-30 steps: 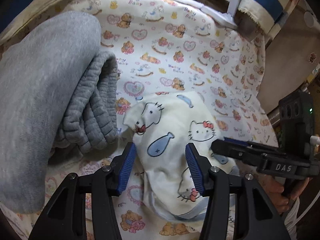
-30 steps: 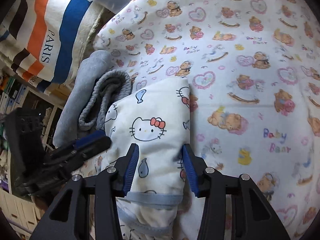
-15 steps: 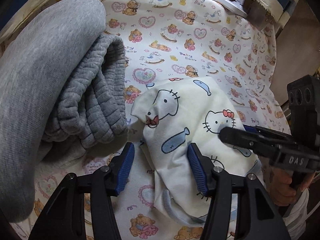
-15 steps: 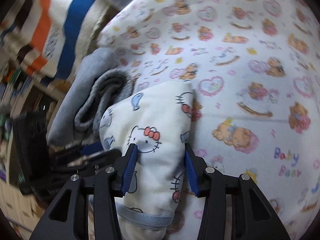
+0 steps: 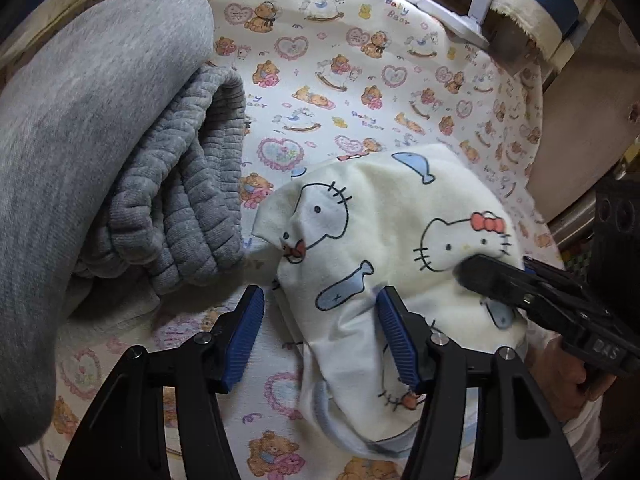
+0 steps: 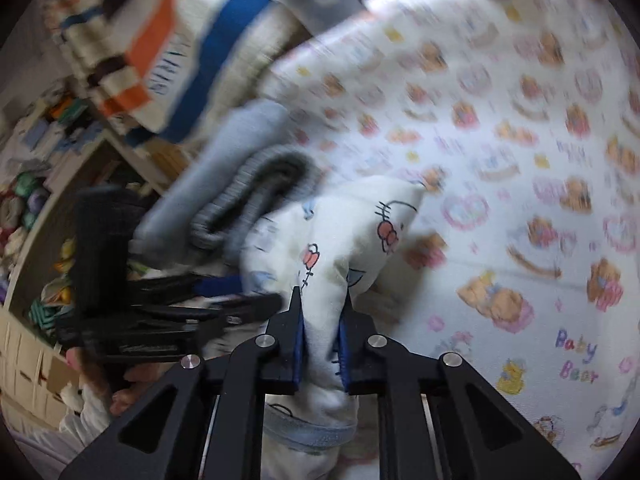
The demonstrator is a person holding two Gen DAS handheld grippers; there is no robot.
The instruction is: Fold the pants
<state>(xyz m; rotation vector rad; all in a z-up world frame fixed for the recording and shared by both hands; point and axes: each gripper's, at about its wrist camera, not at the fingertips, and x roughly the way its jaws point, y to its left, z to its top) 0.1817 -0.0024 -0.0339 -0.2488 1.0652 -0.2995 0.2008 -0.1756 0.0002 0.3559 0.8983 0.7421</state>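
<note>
The small white pants (image 5: 384, 236) with cat and fish prints and a blue waistband lie folded into a bundle on the teddy-bear sheet (image 5: 344, 80). My left gripper (image 5: 320, 332) is open, its fingers either side of the bundle's near left edge. My right gripper (image 6: 322, 344) is shut on the pants (image 6: 344, 236) near the waistband end and pinches the cloth up. It also shows at the right in the left wrist view (image 5: 520, 284), lying on the bundle. The right wrist view is blurred.
A folded grey ribbed garment (image 5: 180, 200) and a smooth grey one (image 5: 80, 120) lie just left of the pants. A striped cloth (image 6: 160, 40) hangs beyond the sheet's edge. Shelves with clutter (image 6: 36, 200) stand to the left in the right wrist view.
My right gripper has closed on the pants and is moving, pulling the cloth up. My left gripper has drifted slightly left and stays open.
</note>
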